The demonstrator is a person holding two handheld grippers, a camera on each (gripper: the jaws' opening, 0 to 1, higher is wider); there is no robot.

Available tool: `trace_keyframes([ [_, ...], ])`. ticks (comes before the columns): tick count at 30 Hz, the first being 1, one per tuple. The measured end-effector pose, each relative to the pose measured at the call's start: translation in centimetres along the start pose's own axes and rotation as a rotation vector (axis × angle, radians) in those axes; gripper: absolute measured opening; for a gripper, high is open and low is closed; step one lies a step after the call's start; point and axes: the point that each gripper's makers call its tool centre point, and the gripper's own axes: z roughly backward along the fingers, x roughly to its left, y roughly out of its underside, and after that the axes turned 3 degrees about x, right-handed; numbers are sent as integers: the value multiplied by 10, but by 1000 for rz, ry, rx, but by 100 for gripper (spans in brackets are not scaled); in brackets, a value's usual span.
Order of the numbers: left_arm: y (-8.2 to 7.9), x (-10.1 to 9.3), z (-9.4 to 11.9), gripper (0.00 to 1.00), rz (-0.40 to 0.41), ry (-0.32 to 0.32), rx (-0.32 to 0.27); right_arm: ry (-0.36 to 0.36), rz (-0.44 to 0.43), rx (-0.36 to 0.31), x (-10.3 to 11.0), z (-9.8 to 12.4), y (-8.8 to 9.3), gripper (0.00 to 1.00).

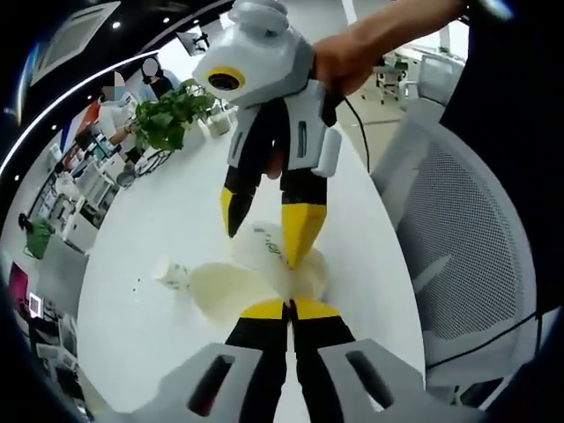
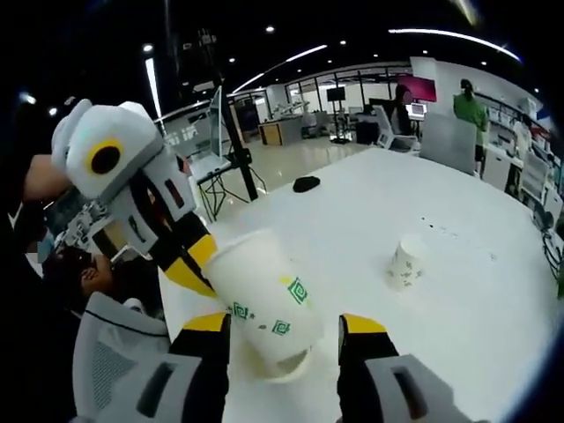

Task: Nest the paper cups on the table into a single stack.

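The left tongs [image 1: 288, 308] are clenched on the rim of a cup [image 2: 263, 304], which lies tilted between the two tongs above the white surface [image 2: 458, 291]. In the right gripper view its long axis runs from its mouth, far and left, to its base, near and right. The right tongs [image 2: 284, 328] are spread apart, the base sitting between them; whether they touch it I cannot tell. A second cup [image 2: 405, 262] stands mouth-down on the surface, well apart to the right. A plant [image 1: 167, 119] stands farther off.
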Motion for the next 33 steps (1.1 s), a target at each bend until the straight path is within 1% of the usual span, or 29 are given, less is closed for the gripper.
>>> trace_keyframes([
  [2, -1, -3, 2, 0, -12, 0, 8, 11, -9, -4, 5, 9, 3, 46],
  [4, -2, -5, 4, 0, -22, 1, 19, 24, -40, -22, -3, 10, 4, 43],
  [6, -2, -6, 5, 0, -33, 1, 30, 34, -56, -36, 12, 22, 0, 40],
  [7, -2, -7, 5, 0, -34, 1, 33, 38, -58, -37, 0, 17, 2, 39],
  [8, -2, -7, 5, 0, -35, 2, 35, 41, -58, -36, -5, 15, 3, 38],
  [10, -2, -9, 5, 0, -42, 3, 43, 46, -55, -28, 3, 14, 7, 37],
  [12, -4, -11, 4, 0, -51, 4, 49, 52, -42, -13, 6, 17, 7, 36],
  [14, -5, -12, 4, 0, -52, 3, 49, 55, -33, -6, 9, 13, 11, 36],
  [16, -8, -14, 2, 0, -53, 3, 47, 55, -29, 0, 6, 10, 12, 35],
  [19, -9, -16, -4, 0, -55, 5, 51, 62, -18, 17, 8, 5, 19, 35],
  [20, -8, -18, -6, 0, -62, 5, 61, 64, -14, 23, 8, 4, 21, 35],
  [22, -2, -19, -11, 0, -89, 1, 103, 80, -3, 33, 5, 2, 20, 35],
  [26, -3, -23, -18, 0, -82, 5, 106, 93, 2, 47, 0, -3, 25, 35],
  [30, 1, -26, -24, 0, -92, 13, 132, 92, 11, 54, 6, 1, 26, 37],
  [33, 0, -25, -27, 0, -97, 14, 138, 100, 15, 54, 5, 0, 30, 37],
])
